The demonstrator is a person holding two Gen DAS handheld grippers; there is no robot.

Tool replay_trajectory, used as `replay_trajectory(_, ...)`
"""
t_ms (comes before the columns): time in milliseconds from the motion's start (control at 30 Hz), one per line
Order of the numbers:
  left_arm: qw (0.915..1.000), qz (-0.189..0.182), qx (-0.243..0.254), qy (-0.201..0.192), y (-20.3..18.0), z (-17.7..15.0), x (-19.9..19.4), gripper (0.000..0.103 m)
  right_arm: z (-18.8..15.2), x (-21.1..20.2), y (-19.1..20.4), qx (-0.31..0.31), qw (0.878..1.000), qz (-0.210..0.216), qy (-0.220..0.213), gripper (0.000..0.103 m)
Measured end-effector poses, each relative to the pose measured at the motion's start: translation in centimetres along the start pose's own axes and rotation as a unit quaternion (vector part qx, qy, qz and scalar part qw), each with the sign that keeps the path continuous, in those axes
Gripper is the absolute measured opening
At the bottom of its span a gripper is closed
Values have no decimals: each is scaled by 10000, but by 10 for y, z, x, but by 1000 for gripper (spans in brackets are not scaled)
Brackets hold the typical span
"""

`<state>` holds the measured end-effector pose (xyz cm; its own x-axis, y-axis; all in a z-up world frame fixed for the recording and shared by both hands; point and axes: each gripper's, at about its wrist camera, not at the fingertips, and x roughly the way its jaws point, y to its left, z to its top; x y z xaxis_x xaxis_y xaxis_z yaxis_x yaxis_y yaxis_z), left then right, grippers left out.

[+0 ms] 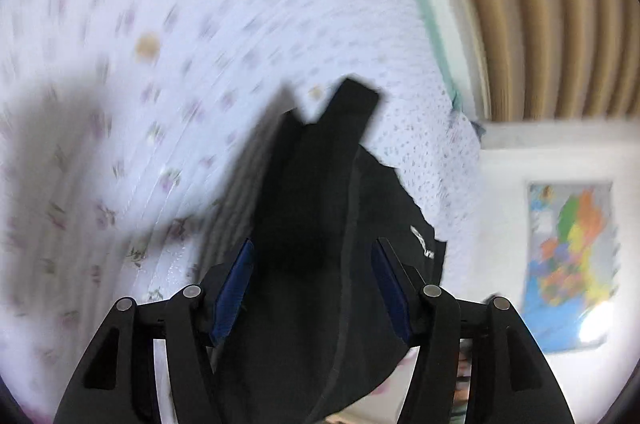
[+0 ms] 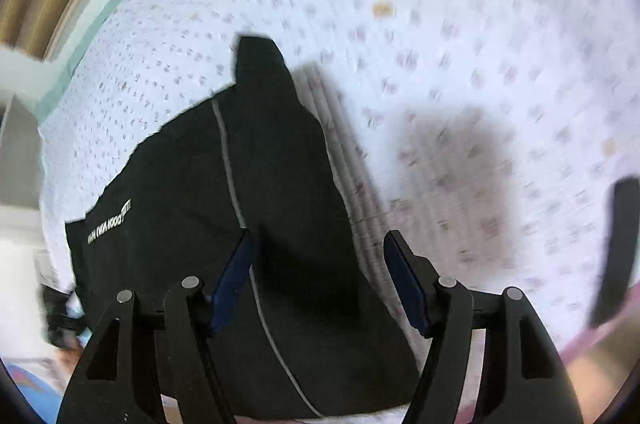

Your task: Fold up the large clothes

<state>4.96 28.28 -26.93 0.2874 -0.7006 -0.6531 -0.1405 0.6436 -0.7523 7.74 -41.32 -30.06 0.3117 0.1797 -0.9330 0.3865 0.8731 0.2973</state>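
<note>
Garment: one black, smooth-woven piece of clothing (image 1: 312, 207) with a thin pale seam line and a small white printed logo near one edge; it lies on the bed, narrowing to a squared-off tip at its far end; the same garment (image 2: 192, 191) fills the lower left of the right wrist view
Bedding: one white quilted bedspread (image 1: 168, 23) with small purple flower sprigs and a few tan spots; stitched ridges run along it; a pale green border trims its far edge; blurred in both views
Left gripper: black two-finger gripper (image 1: 312, 288) with blue pads, angled downward over the garment; jaws parted and released; dark cloth lies between the pads, which do not press on it
Right gripper: matching black gripper (image 2: 320, 280) with blue pads, pointing steeply down; jaws spread, nothing clamped; the garment's edge sits under the gap
Backdrop: beige pleated curtain (image 1: 560, 3); one colourful wall map (image 1: 568, 264) on a white wall
Count: one garment; two grippers; four blue pads
</note>
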Motion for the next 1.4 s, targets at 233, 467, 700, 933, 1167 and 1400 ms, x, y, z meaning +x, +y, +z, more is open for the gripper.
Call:
replay_trajectory(233, 9756, 978, 1940, 328, -113, -41, 28, 67, -63, 0, 97, -1325, 9911, 27, -111, 74)
replay_trajectory(467, 9517, 2257, 1918, 812, -86, -68, 125, 66, -99, 68, 122, -2078, 9726, -1028, 152, 72)
replay_trajectory(700, 9271, 2684, 2579, 441, -144, -78, 101, 66, -82, 49, 118, -1506, 9849, -746, 420, 72)
replay_trajectory(933, 9039, 2335, 3496, -794, -251, -93, 19, 66, -74, -67, 165, -1850, 9783, -283, -894, 72)
replay_trajectory(1167, 8620, 2298, 4036, -2033, -322, -128, -50, 70, -102, -115, 233, -2440, 9556, -449, -1591, 76)
replay_trajectory(1400, 8715, 2213, 3667, -2390, -328, -152, -71, 72, -132, -136, 255, -2463, 9513, -632, -1741, 78)
